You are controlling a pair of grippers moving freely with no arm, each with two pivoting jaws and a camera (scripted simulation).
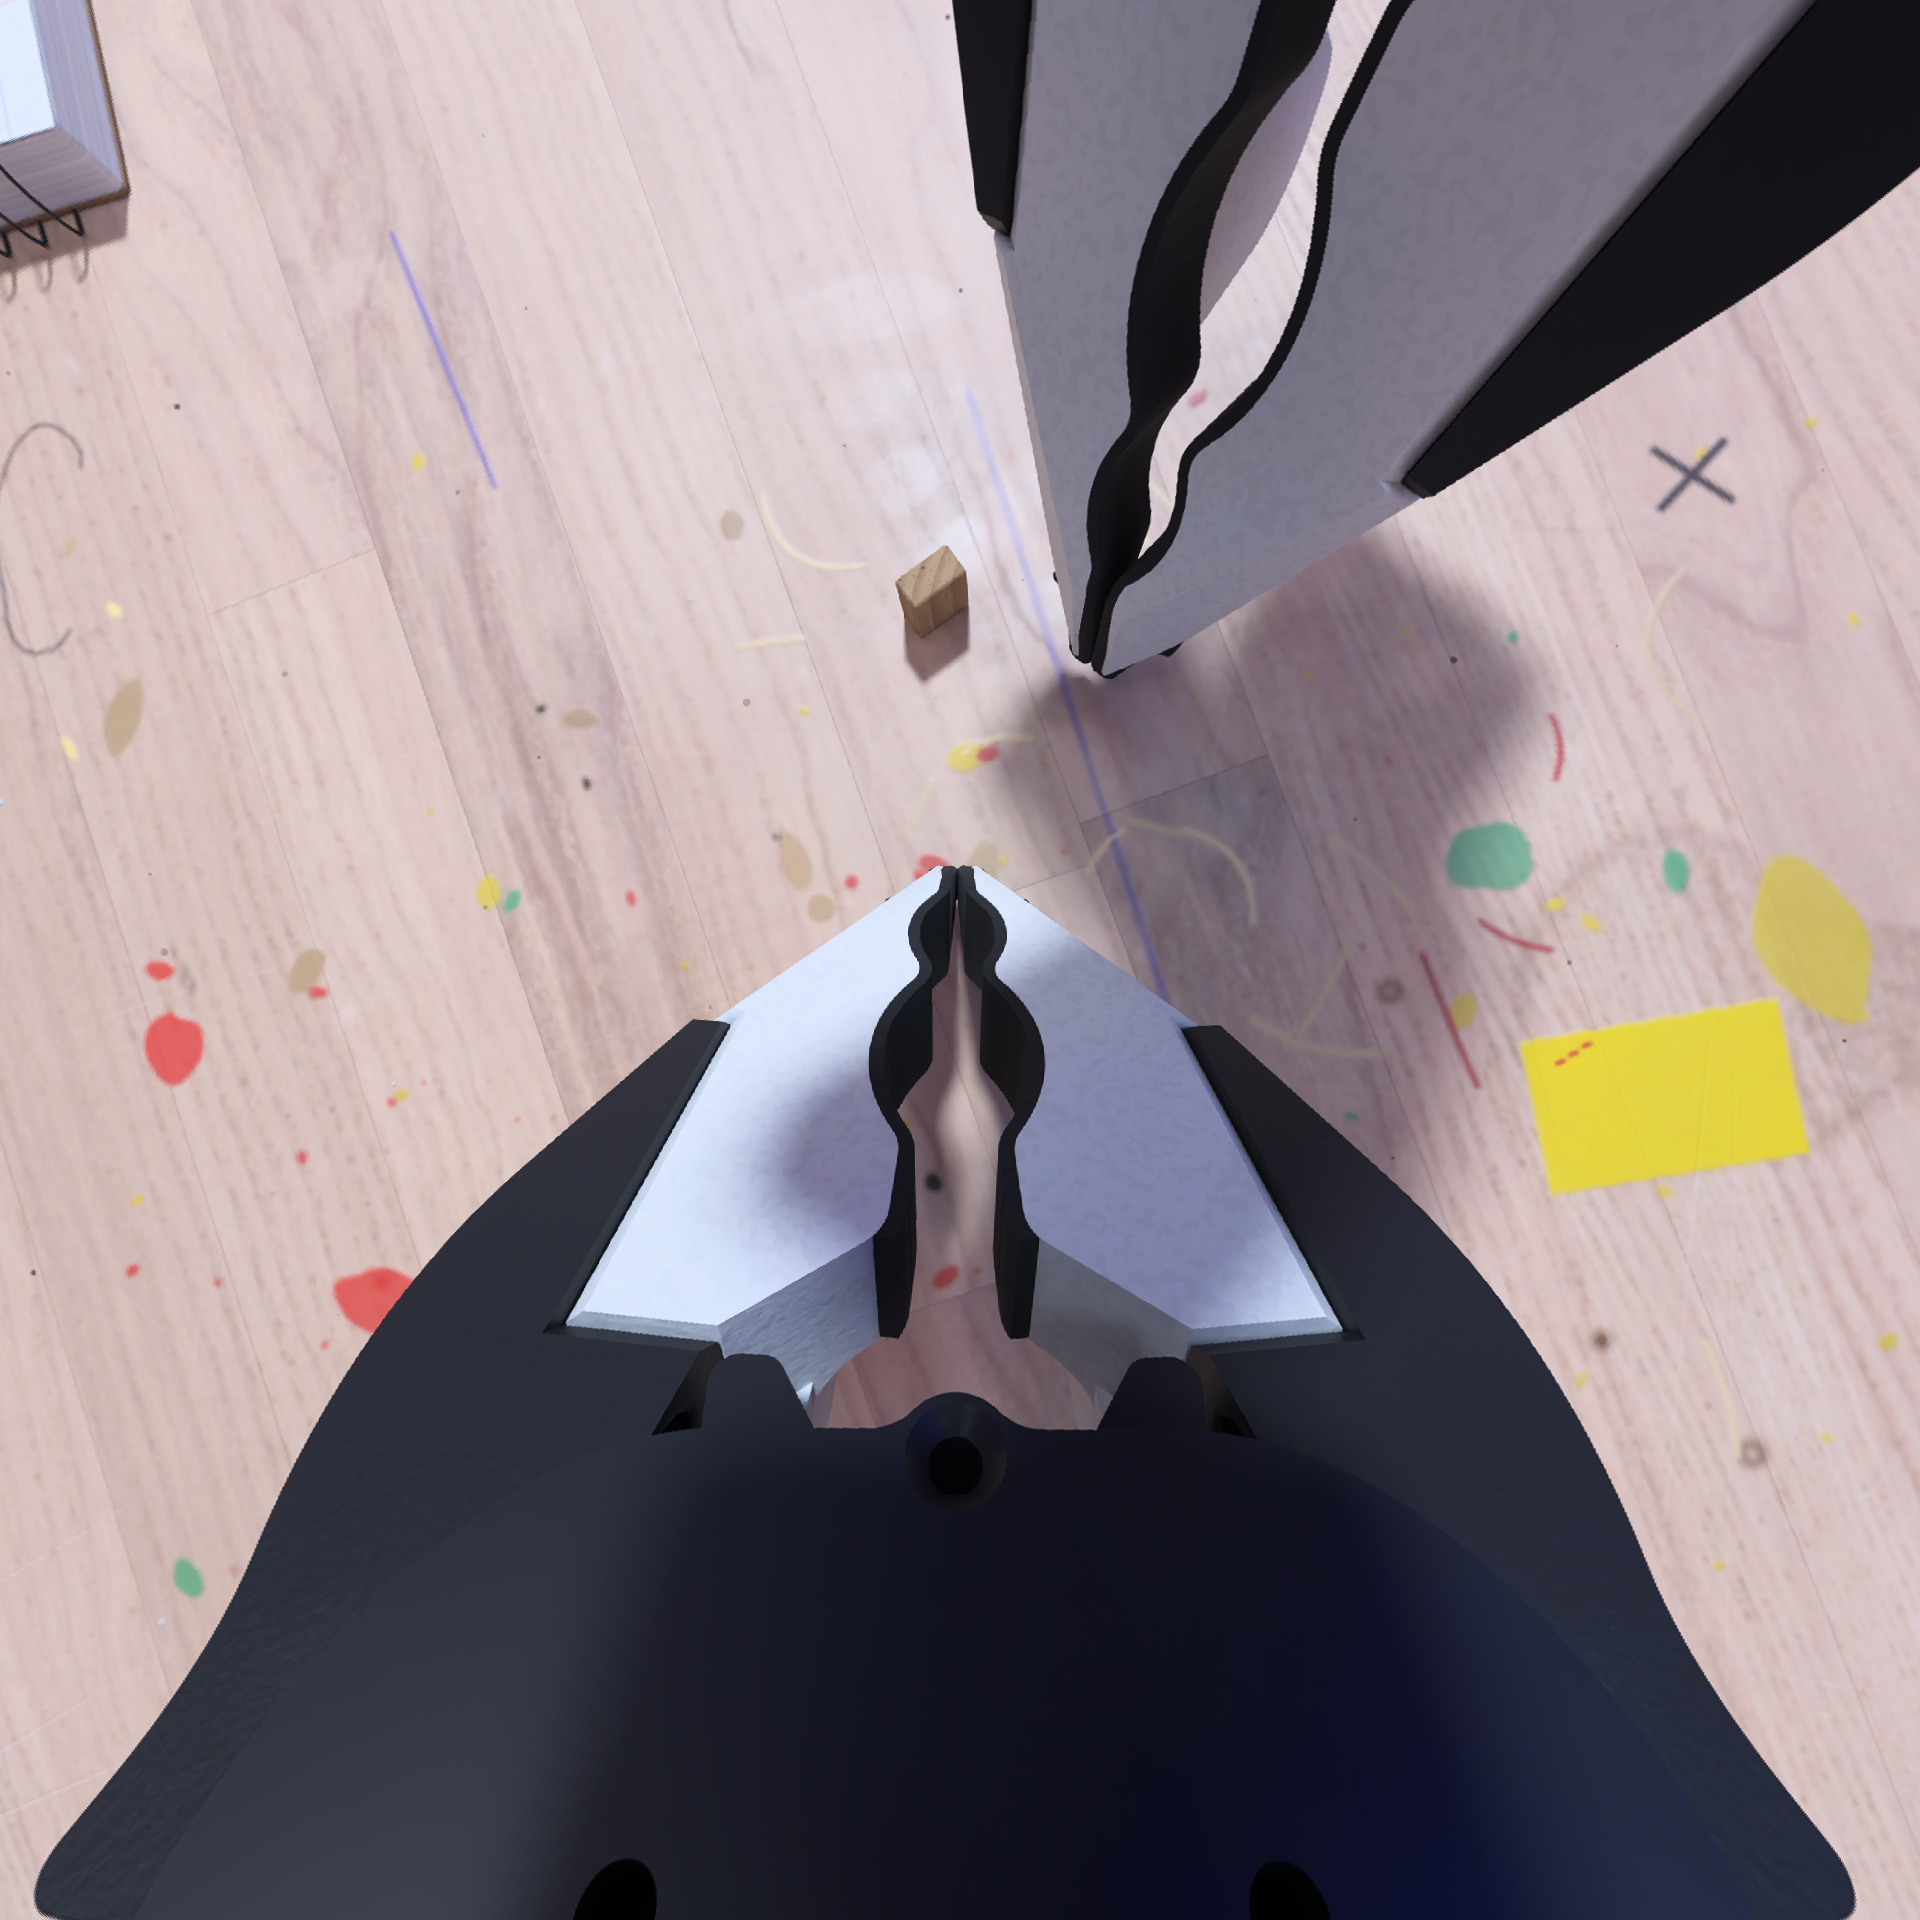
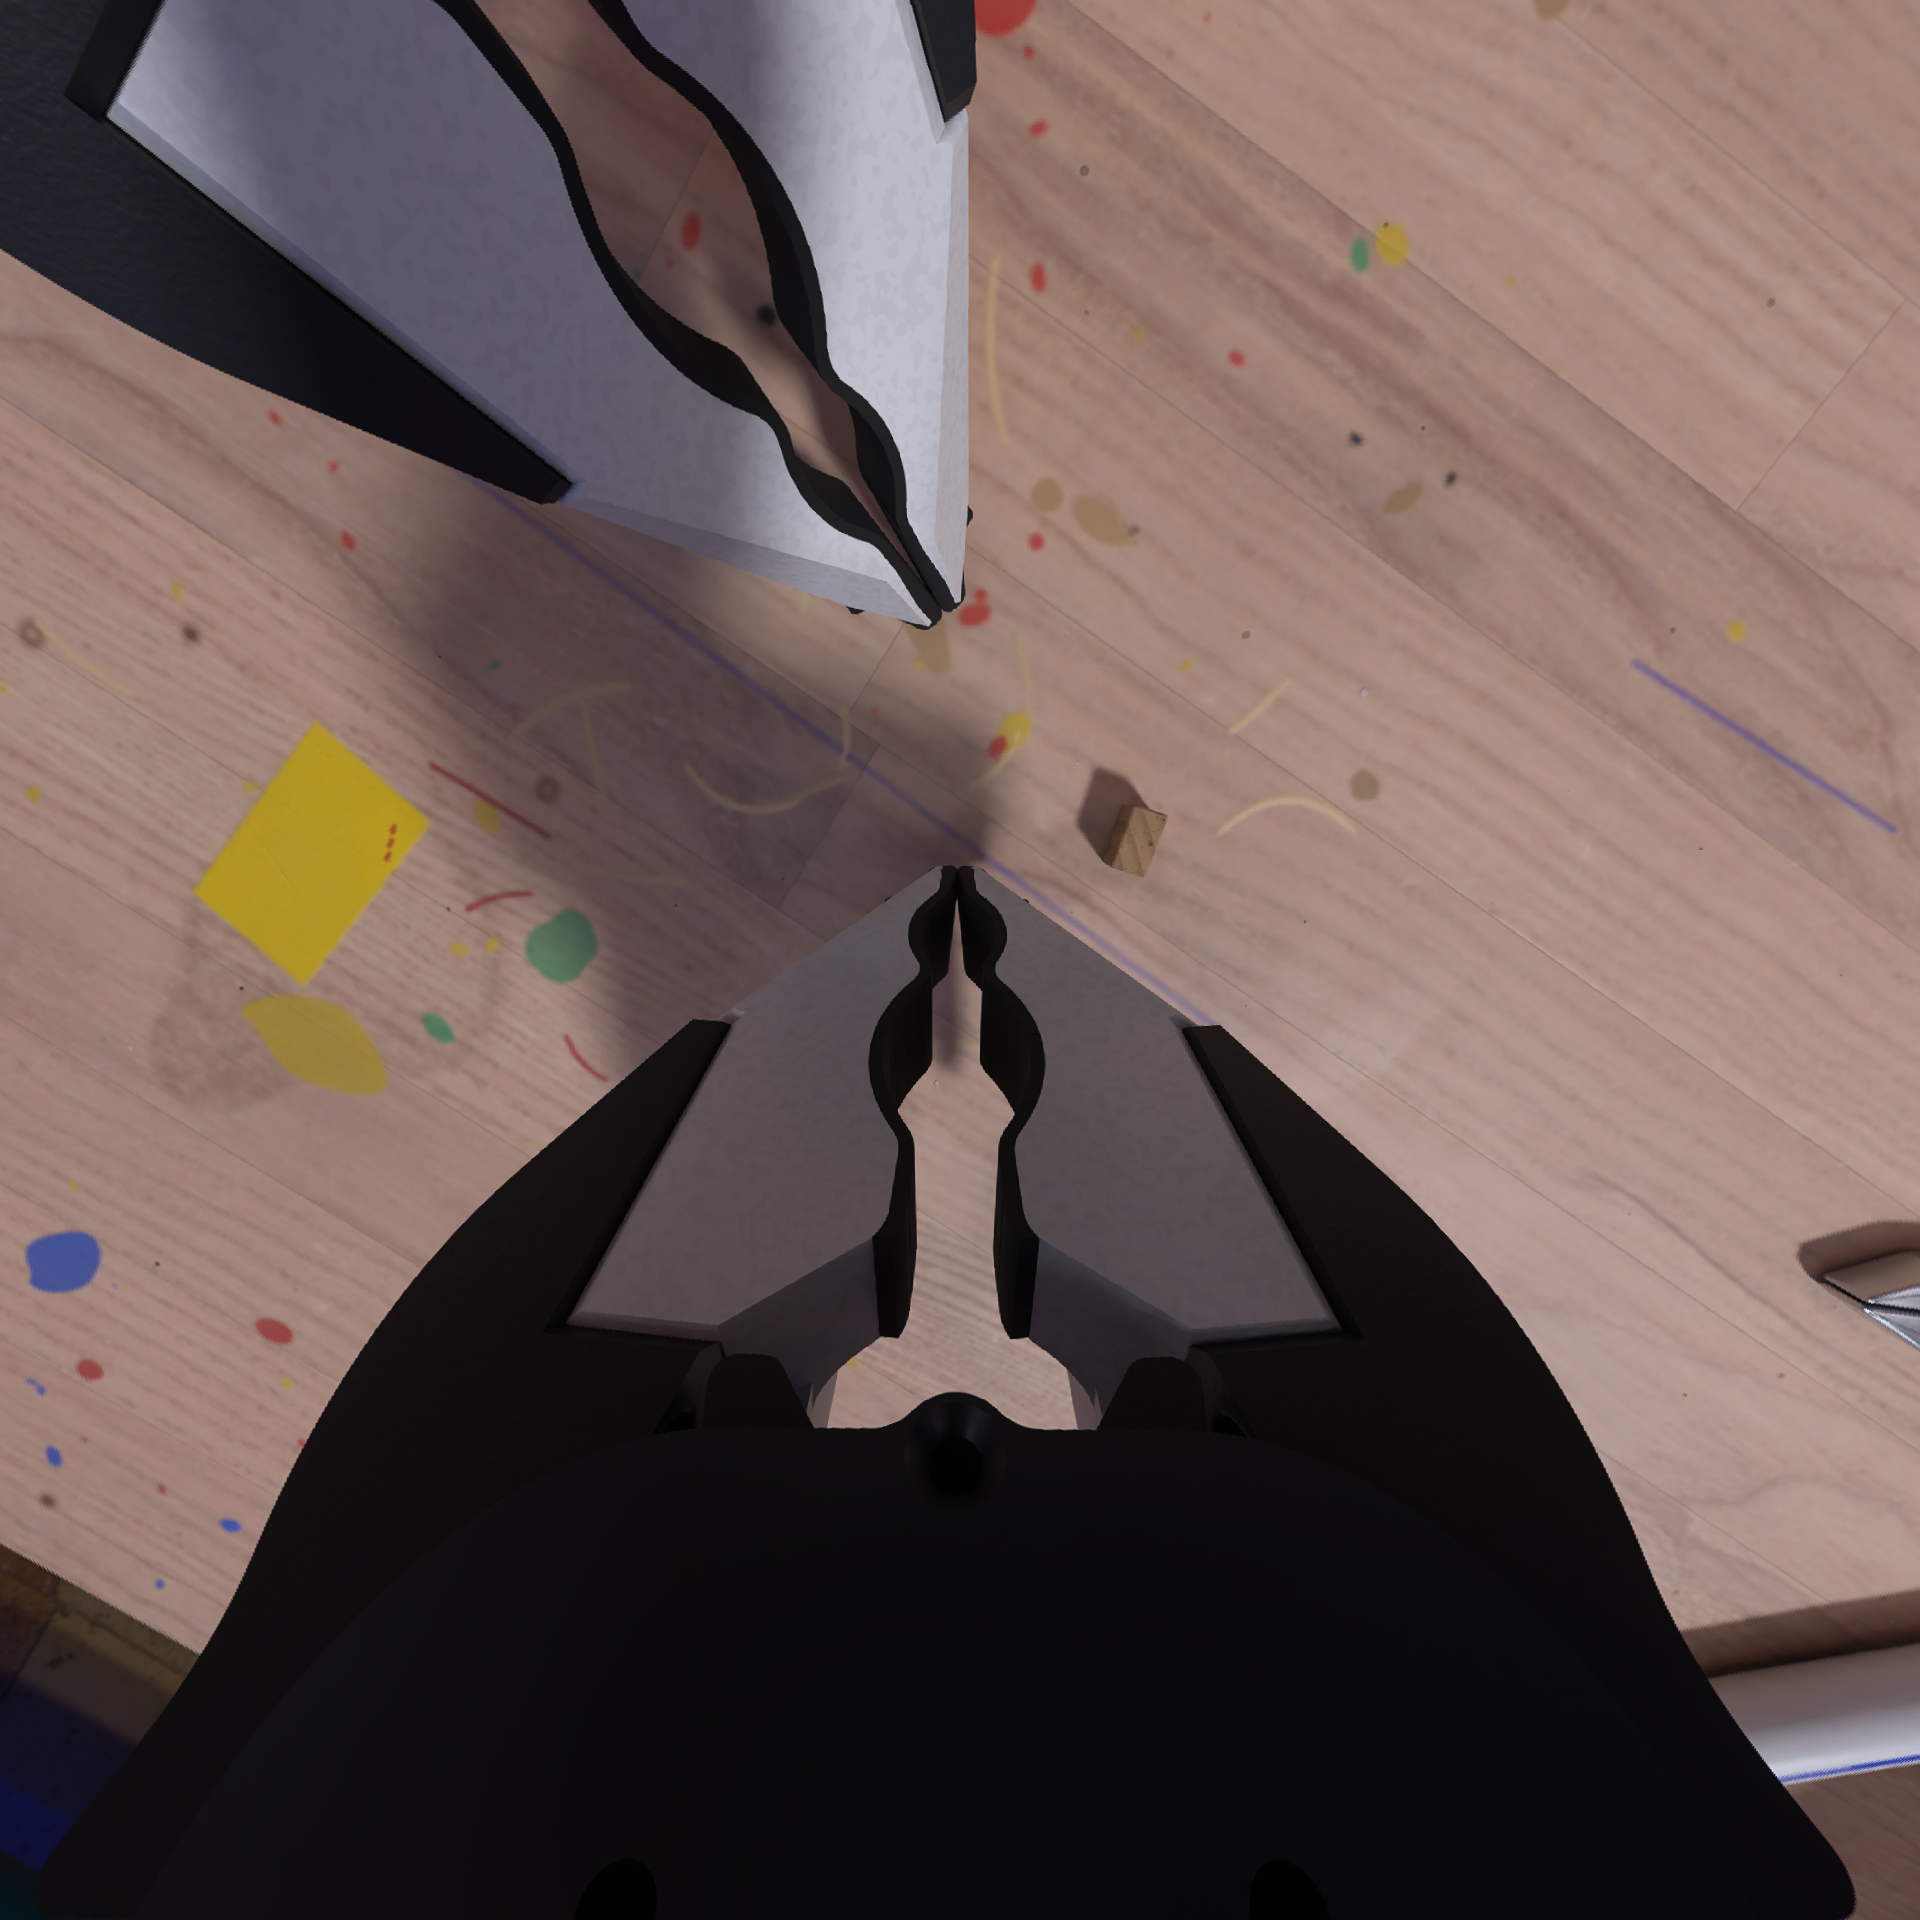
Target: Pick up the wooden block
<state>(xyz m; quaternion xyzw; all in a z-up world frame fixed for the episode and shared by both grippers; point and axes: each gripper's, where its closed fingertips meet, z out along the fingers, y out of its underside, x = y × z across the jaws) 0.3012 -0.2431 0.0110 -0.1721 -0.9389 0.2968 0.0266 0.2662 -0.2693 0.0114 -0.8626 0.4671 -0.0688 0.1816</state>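
A small wooden block (image 1: 933, 592) lies on the paint-spattered wooden table top. In the left wrist view it sits ahead of my left gripper (image 1: 955, 873), which is shut and empty above the table. My right gripper (image 1: 1103, 657) comes down from the top right of that view, shut, its tips just right of the block. In the right wrist view the block (image 2: 1130, 836) lies just ahead and to the right of my shut, empty right gripper (image 2: 955, 873). The left gripper (image 2: 938, 611) shows there at the top, shut.
A yellow square patch (image 1: 1662, 1096) lies on the table to the right; it also shows in the right wrist view (image 2: 312, 852). A spiral notebook (image 1: 47, 135) lies at the far left. A metal object (image 2: 1881, 1299) sits near the table's edge (image 2: 1787, 1631).
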